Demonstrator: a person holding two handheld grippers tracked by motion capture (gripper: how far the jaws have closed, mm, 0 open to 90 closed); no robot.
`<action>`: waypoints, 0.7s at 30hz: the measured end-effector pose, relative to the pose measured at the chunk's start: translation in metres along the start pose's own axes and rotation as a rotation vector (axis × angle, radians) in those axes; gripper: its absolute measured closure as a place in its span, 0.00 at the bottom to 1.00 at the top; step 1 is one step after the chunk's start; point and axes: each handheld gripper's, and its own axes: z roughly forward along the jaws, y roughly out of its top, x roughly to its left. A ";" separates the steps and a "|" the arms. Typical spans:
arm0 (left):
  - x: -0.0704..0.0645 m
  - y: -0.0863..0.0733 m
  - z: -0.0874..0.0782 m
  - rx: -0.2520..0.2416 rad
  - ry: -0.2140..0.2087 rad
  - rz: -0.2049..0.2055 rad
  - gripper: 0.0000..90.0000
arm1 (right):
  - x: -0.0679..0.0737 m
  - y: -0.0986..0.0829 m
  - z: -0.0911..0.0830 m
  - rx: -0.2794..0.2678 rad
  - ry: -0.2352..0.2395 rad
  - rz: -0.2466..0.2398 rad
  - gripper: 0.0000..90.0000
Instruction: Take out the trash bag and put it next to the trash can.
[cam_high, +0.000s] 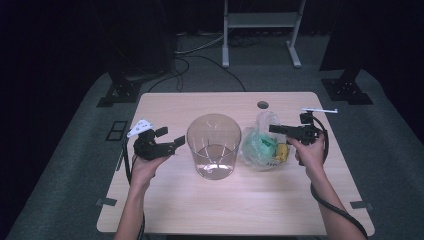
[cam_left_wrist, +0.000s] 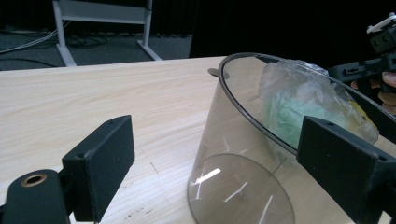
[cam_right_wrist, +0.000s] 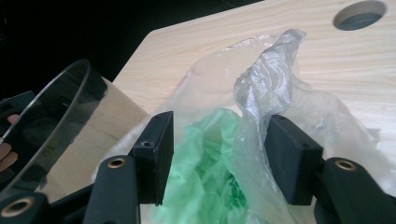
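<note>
A crumpled clear plastic bag with green and yellow contents lies on the pale wooden tabletop, right of centre, touching the round transparent plastic tub at that tub's 3 o'clock side. The right gripper reaches in from 3 o'clock; in the right gripper view its 2 black fingers stand spread on either side of the bag's raised clear fold, the fold lying against the right-hand finger, not yet pinched. The left gripper sits at the tub's 9 o'clock, fingers spread wide, the tub wall between them but apart from both.
</note>
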 end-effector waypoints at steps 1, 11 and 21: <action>0.000 0.000 0.000 0.001 0.000 0.000 0.11 | -0.001 0.000 -0.002 -0.004 -0.005 0.002 0.49; -0.001 0.001 -0.002 -0.003 0.000 0.001 0.11 | -0.011 -0.002 -0.017 -0.032 -0.045 0.004 0.46; 0.000 0.001 -0.002 -0.003 0.001 0.002 0.11 | -0.019 -0.003 -0.030 -0.052 -0.064 0.014 0.42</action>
